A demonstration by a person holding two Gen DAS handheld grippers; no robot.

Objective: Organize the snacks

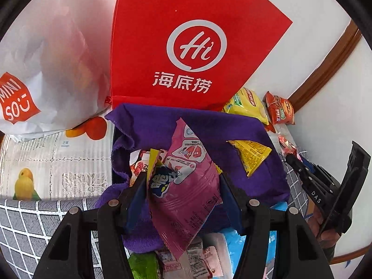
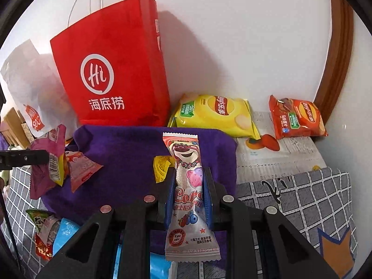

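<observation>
Meanwhile, a pink snack packet (image 1: 186, 186) was held between the blue pads of the left tongs (image 1: 183, 193), together with a yellow-edged wrapper (image 1: 155, 176) pinched at the left pad. The packet was hanging tilted above the purple cloth bag (image 1: 255, 134), whose mouth was seen open with further packets inside. A small yellow sachet (image 1: 252, 157) was lying on the purple fabric to the right.

A long white-and-pink bear-printed bar (image 2: 188, 193) was clamped upright in the right tongs (image 2: 188, 197), its top end reaching over the purple bag (image 2: 130, 153). A yellow sachet (image 2: 161, 167) was seen just left of the bar on the fabric.

Behind the purple bag a red paper bag (image 2: 111, 69) was stood against the wall, with a white Miniso bag (image 2: 28, 88) beside it. A yellow crisp bag (image 2: 216, 116) and an orange-red crisp bag (image 2: 296, 118) were lying well apart on the printed cloth (image 2: 274, 158) near the wall. More packets, among them a green one (image 1: 143, 265) and a light blue one (image 1: 234, 244), were piled below the left tongs.
</observation>
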